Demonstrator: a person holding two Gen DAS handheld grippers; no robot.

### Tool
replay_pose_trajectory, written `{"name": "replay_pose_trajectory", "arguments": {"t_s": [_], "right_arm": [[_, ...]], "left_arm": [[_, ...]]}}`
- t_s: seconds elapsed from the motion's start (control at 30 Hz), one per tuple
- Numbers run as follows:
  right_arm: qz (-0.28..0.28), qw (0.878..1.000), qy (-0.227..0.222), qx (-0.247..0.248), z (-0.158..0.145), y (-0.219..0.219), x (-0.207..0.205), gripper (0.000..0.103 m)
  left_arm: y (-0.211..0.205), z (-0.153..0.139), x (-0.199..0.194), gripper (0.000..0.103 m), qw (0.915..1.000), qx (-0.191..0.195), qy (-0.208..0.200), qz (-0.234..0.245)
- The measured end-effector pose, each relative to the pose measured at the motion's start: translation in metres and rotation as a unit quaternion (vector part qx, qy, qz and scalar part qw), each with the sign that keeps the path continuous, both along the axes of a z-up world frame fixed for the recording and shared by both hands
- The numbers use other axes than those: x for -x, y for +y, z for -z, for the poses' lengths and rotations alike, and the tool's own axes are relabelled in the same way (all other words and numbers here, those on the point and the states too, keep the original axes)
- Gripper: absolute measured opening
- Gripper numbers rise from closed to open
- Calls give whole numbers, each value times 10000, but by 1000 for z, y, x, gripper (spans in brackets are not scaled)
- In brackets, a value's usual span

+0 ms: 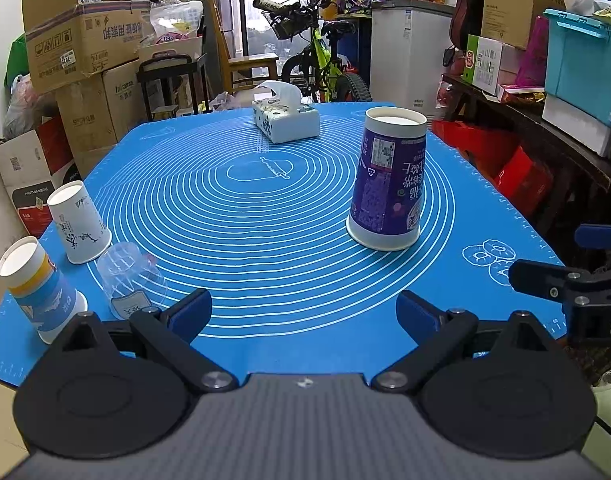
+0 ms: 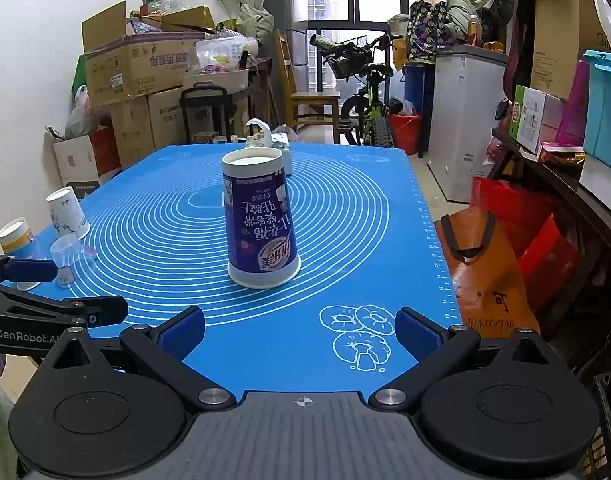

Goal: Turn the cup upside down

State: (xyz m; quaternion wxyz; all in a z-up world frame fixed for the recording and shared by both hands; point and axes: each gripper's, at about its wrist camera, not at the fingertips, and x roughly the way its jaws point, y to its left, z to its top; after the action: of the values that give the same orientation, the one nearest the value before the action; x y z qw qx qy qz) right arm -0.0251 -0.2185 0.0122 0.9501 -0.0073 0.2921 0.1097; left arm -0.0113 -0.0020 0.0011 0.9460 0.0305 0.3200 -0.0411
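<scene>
A tall purple paper cup (image 1: 389,180) stands upside down, mouth down, on the blue mat (image 1: 265,220); it also shows in the right wrist view (image 2: 259,220). My left gripper (image 1: 303,316) is open and empty, low over the mat's near edge, the cup ahead to its right. My right gripper (image 2: 301,330) is open and empty, short of the cup, which stands ahead slightly left. Three more cups stand upside down at the mat's left: a white one (image 1: 79,222), a clear plastic one (image 1: 129,280), a blue and yellow one (image 1: 39,288).
A tissue box (image 1: 285,114) sits at the far end of the mat. Cardboard boxes (image 1: 85,48) are stacked to the left, a bicycle (image 1: 325,60) and a white freezer (image 1: 409,52) behind, and shelves with boxes and bags to the right (image 2: 545,160).
</scene>
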Motion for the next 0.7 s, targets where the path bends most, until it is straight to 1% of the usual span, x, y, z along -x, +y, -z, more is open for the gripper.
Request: {"name": "replay_pose_trajectory", "arguments": {"t_s": [0.7], "right_arm": [[12,10000,36,-6,3,-3,-2,101]], "left_arm": [[3,1,0,98,10000,-18,12,29]]}}
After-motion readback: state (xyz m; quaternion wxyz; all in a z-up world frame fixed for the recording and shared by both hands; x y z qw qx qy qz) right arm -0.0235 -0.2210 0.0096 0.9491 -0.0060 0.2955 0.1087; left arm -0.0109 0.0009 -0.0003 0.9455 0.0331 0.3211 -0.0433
